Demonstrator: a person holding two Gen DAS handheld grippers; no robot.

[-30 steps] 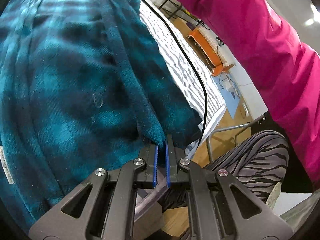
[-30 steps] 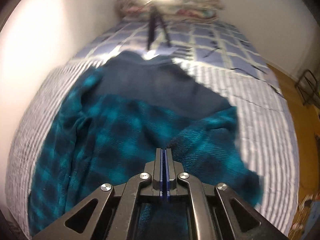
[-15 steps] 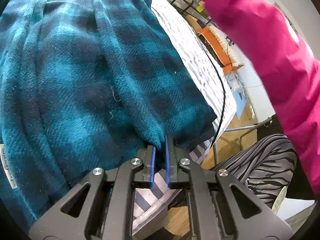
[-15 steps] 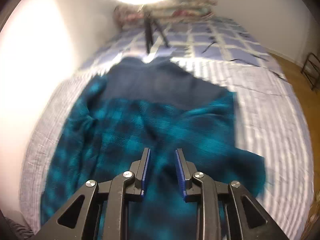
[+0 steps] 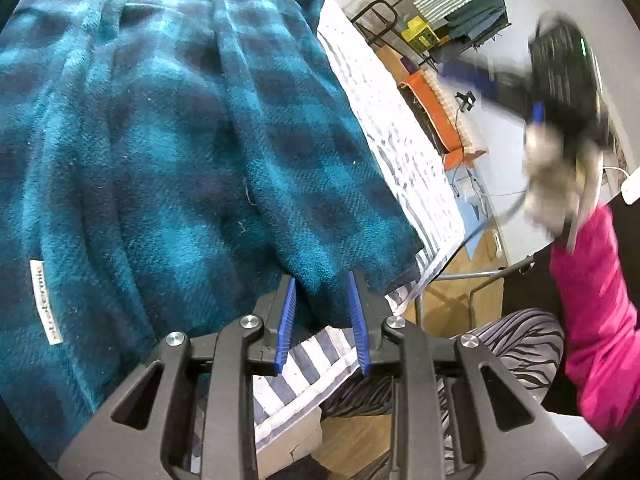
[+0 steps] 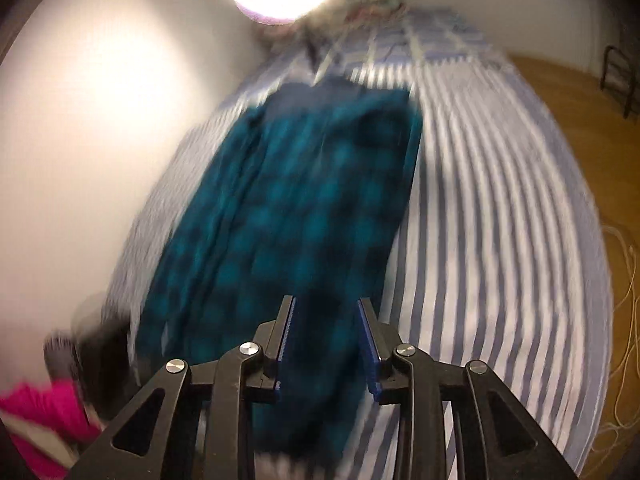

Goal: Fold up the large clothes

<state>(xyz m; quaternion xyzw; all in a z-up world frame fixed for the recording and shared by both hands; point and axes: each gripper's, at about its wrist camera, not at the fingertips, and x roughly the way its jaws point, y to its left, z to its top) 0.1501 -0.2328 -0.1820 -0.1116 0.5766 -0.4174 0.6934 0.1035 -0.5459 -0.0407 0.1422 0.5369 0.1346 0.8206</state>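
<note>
Left wrist view — left tool (image 5: 322, 280) jaws parted, just been opening, teal plaid robe (image 5: 160, 140) hem between blue pads, not clamped; robe fills frame's left on striped bed (image 5: 408, 168). Right tool (image 6: 326, 306) — also just been opening, nothing gripped, blurred, above robe at frame centre.

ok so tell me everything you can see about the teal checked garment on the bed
The garment is fleecy-looking, checked in teal and dark navy, with long lengthwise creases and a small white label near one edge. It lies folded into a long strip on the striped bed cover, one corner reaching the bed's edge. The left gripper has just been opening; that corner sits between its blue pads, apparently unpinched. The right gripper hangs above it, also just opened, holding nothing.
</note>
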